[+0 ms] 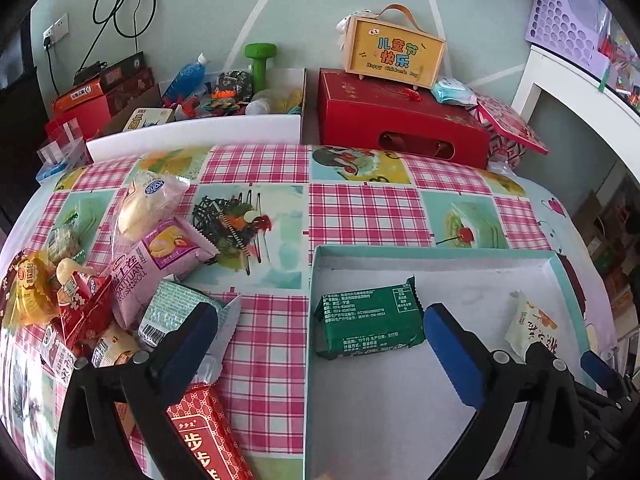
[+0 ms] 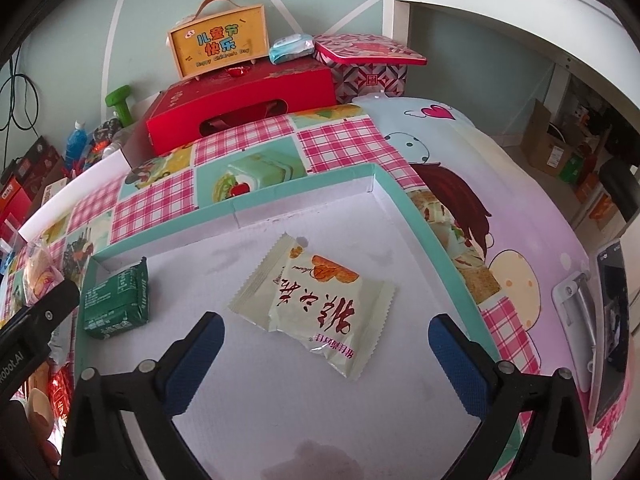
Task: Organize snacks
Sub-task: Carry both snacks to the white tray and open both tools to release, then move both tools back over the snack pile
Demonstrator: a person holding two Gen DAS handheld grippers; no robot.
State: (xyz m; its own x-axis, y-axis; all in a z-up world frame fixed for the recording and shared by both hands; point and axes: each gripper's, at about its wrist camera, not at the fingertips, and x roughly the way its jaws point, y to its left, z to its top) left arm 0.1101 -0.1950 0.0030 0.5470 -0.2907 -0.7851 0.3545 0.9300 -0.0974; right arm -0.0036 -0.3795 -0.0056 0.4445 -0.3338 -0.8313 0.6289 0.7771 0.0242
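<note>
Left wrist view: we see the teal-rimmed tray (image 1: pixel 436 250) ahead of our left gripper (image 1: pixel 320 344), jaws spread wide and empty. Off to its left lies the snack pile (image 1: pixel 100 288). Between its fingers, inside the tray, rests the green packet (image 1: pixel 370 322). Our right gripper (image 2: pixel 326 354), also wide and empty, hovers over the tray (image 2: pixel 304 184), the cream packet (image 2: pixel 316 304) just ahead between its fingers.
</note>
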